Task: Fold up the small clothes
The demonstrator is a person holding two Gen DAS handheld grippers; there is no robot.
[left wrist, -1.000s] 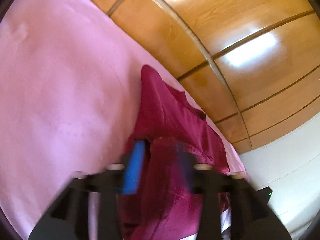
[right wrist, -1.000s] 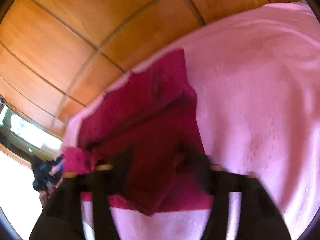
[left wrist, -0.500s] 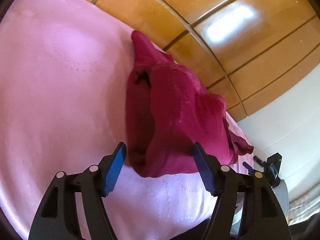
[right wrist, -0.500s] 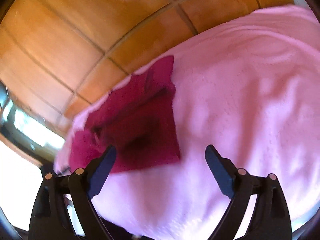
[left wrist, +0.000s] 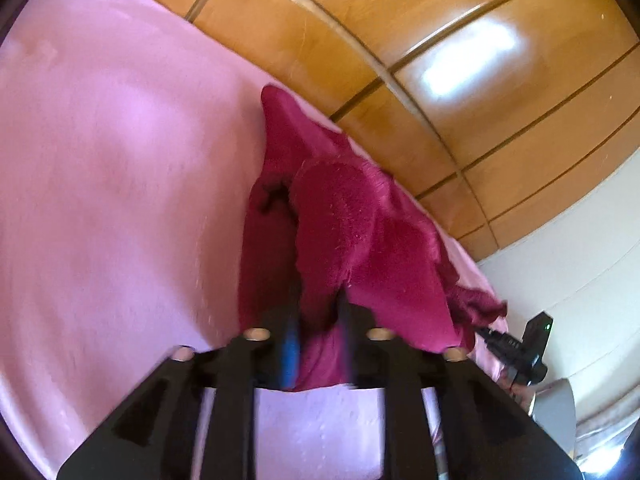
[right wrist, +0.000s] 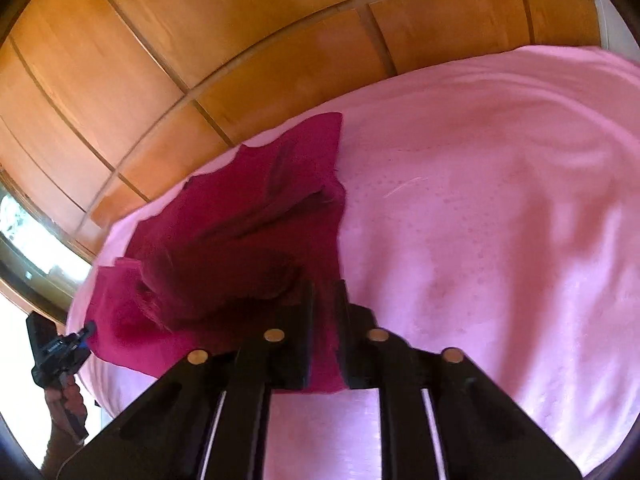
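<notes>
Here both grippers, left (left wrist: 318, 312) and right (right wrist: 324, 300), have just closed, fingers pinching the fuzzy crimson garment (left wrist: 340, 232) on the pink bedspread (left wrist: 120, 160). Only the right view shows its flat corner.

Black gripper (left wrist: 318, 312) — brass screws, blue pad

Both grippers, L (left wrist: 318, 320) & R (right wrist: 324, 308), just closed onto garment (left wrist: 340, 220).
</notes>
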